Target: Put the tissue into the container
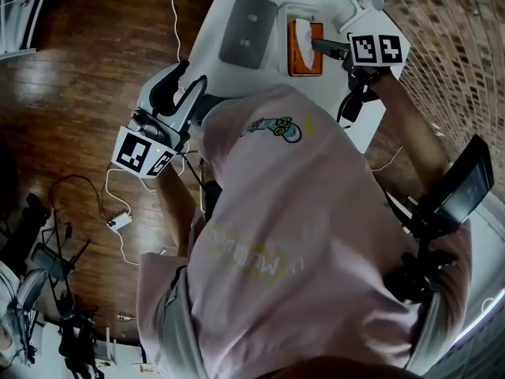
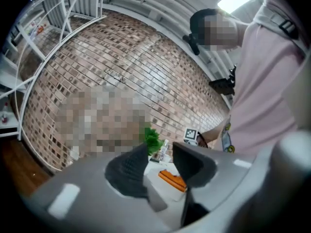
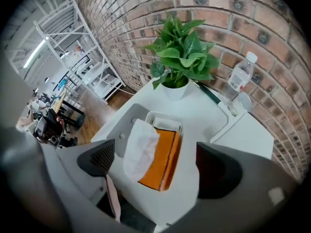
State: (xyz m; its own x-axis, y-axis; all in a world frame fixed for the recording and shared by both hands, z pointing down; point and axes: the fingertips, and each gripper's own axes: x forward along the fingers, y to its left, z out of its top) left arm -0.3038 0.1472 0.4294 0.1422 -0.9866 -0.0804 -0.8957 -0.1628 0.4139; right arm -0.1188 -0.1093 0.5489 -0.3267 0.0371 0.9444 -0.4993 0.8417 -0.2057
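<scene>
Right gripper [image 3: 158,166] stands with jaws wide apart, gripping nothing; the tissue [image 3: 141,147] sits just ahead between them, partly standing out of the orange container [image 3: 167,155]. To finish well, press its loose part down inside, centred.

On the tabletop [image 3: 201,125] the container [image 3: 167,159] stands with a flat pad [image 3: 127,123] just to its left, and the tissue [image 3: 141,147] lies on the container's left side, next to the pad. Behind them a potted plant [image 3: 181,57] stands close to the brick wall [image 3: 233,18]. A bottle [image 3: 239,79] stands to the plant's right, with a small cup [image 3: 244,101] just before it.
</scene>
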